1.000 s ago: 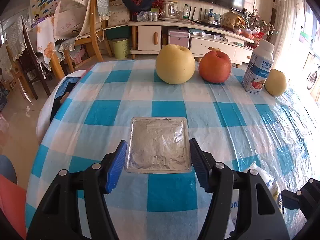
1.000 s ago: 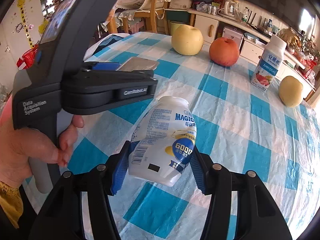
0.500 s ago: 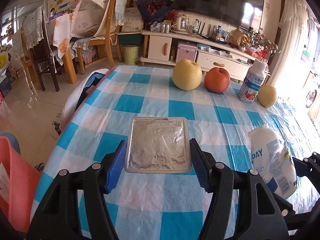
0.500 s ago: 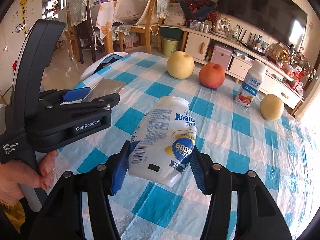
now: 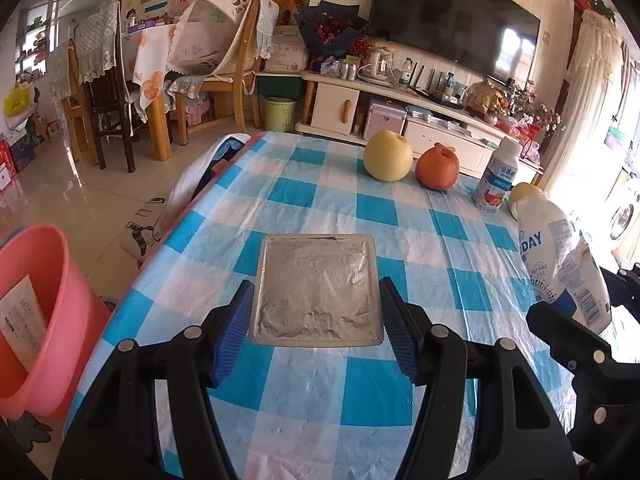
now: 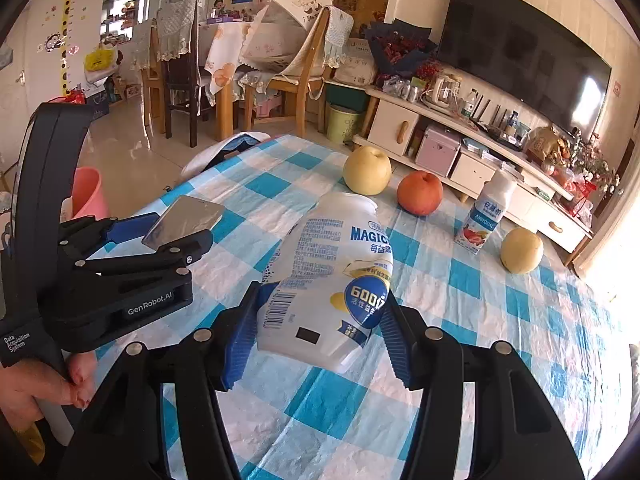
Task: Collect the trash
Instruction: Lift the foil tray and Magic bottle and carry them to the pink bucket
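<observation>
in your left wrist view the left gripper (image 5: pixel 316 324) clamps the foil-lidded tray (image 5: pixel 316 288) at frame centre above the desk (image 5: pixel 376 208), pink bucket (image 5: pixel 40 320) at lower left, and in your right wrist view the right gripper (image 6: pixel 316 328) grips the white bottle (image 6: pixel 332 280) at centre.

Blue-and-white checked tabletop (image 5: pixel 372 208) with fruit along the far edge: large yellow pear (image 5: pixel 387 155), red apple (image 5: pixel 437 168) just beside it, upright strawberry milk bottle (image 5: pixel 496 184) near, smaller yellow pear (image 6: pixel 521 249) beyond. Behind, low white TV cabinet (image 5: pixel 400 108) under dark television (image 5: pixel 452 24), pale green bin (image 5: pixel 280 112) on the floor, wooden chair (image 5: pixel 236 80) draped with cloth, dried bouquet (image 5: pixel 328 28) on the cabinet.
</observation>
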{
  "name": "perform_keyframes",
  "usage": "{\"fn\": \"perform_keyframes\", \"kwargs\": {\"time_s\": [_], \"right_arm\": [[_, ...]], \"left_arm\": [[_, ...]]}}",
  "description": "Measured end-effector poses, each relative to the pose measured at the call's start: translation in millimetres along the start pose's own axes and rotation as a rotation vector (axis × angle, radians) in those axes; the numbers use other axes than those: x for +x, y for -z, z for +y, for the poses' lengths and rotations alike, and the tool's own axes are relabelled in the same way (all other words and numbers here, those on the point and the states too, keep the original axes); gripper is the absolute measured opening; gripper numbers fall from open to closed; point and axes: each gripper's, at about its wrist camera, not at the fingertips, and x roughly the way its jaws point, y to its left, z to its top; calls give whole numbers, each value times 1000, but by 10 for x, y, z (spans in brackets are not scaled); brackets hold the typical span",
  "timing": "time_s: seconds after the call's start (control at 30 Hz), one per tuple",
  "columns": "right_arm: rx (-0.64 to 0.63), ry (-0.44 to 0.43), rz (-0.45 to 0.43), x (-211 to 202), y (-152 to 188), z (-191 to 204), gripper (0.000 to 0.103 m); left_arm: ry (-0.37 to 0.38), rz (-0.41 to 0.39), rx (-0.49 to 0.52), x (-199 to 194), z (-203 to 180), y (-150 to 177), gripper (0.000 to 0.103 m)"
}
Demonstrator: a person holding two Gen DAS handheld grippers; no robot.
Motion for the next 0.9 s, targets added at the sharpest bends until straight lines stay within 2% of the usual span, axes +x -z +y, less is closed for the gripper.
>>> {"fn": "perform_keyframes", "kwargs": {"time_s": [0.57,0.9], "right_arm": [[-132,5,-43,-200,-73,597,57],[-229,16,-66,-201,-139,1020,57]], "left_arm": [[-45,-93,-122,-500,574,87,64],[-89,-158,-264,-659,1041,49,64]]}}
